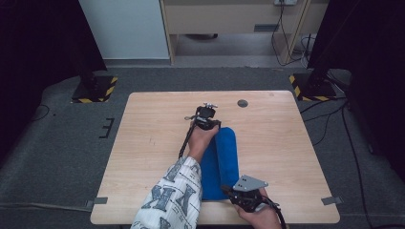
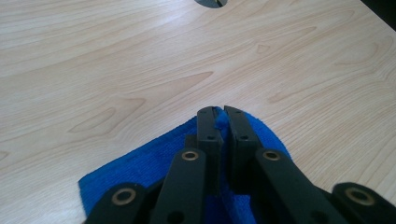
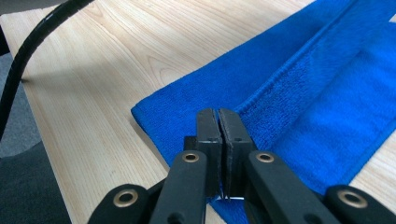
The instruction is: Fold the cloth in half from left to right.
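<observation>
A blue towel (image 1: 225, 157) lies lengthwise on the wooden table (image 1: 153, 143), folded into a narrow strip. At its far end my left gripper (image 1: 210, 125) is shut, and the left gripper view shows a tuft of the blue towel (image 2: 140, 170) pinched between the closed tips of that gripper (image 2: 219, 112). My right gripper (image 1: 229, 190) sits at the near end of the strip. In the right gripper view its jaws (image 3: 218, 113) are closed, and the hemmed edge of the upper layer of the towel (image 3: 327, 88) runs straight into them.
A round grey cable hole (image 1: 242, 103) sits in the tabletop beyond the left gripper. A black cable (image 3: 28, 51) hangs past the table's near edge. Bare wood lies left and right of the towel. Black stands with striped feet (image 1: 95, 90) flank the table's far corners.
</observation>
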